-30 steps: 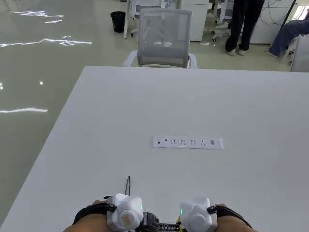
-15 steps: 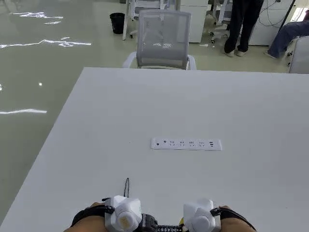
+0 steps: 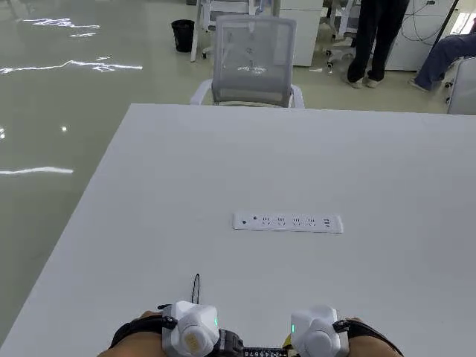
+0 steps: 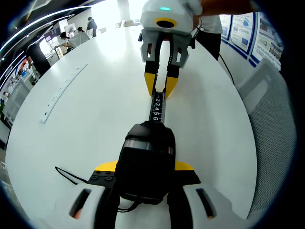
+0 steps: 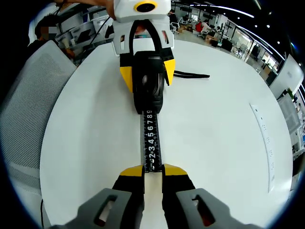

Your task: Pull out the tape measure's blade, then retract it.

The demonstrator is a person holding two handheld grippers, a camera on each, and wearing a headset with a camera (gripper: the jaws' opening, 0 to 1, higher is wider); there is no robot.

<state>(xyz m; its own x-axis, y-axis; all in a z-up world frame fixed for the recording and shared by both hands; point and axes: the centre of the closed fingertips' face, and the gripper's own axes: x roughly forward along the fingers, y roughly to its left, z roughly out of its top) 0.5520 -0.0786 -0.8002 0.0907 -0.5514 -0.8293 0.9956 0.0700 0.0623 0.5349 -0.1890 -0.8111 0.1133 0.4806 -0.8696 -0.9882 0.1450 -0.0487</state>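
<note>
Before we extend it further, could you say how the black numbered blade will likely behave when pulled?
The black numbered blade runs straight from the black tape measure case to the right gripper, so it is probably stiff at this length. It looks thin, so far longer it may buckle or slip from the jaws.

Bright even office light, glare streaks on the floor (image 3: 59, 104) (fisheye bend at gripper-view edges)
</note>
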